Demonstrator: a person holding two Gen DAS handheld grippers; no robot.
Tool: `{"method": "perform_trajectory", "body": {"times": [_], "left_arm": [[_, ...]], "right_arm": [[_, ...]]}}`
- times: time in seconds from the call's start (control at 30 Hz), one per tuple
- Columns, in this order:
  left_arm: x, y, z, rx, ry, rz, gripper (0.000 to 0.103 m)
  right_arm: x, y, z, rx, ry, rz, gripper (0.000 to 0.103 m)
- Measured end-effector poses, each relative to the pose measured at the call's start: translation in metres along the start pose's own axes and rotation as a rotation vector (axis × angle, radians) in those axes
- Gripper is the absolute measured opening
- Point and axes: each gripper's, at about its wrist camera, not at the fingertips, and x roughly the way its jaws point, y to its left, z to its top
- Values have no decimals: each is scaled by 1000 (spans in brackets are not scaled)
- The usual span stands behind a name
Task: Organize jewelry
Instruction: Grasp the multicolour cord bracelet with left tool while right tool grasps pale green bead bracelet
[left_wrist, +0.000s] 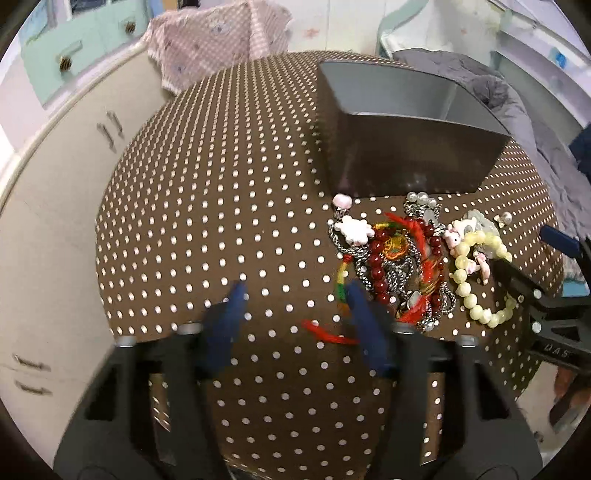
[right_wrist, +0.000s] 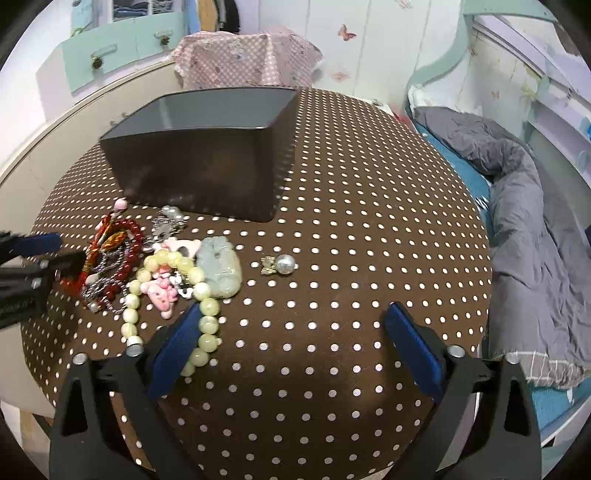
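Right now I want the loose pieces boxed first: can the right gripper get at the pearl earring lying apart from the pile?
Probably yes. The pearl earring lies alone on the dotted tablecloth, ahead of the open right gripper, with nothing between them.

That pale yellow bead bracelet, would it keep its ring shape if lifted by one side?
Probably not. The bracelet lies in a loose, uneven loop, so it likely droops into a hanging strand. Its round, glossy beads look hard and may slip between fingers. A pink charm resting inside the loop might snag.
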Motion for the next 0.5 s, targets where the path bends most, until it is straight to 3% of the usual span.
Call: {"method": "perform_trajectory", "body": {"times": [0.07,0.17,0.23,0.5], "left_arm": [[-2,-2,0,16,-4,7,26],[-2,-2,1,27,-12,22,8],[-1,1,2,24,-15,30,6],[-10,25,9,-25,-52,15,4]], "right_arm": [[-4,2,-1,-14,-10,23,67],[-9,5,-2,-34,-17,40,25],[-11,2,-2,-30,-17,31,8],[-24,-5,2,-1,-67,48,8]]}}
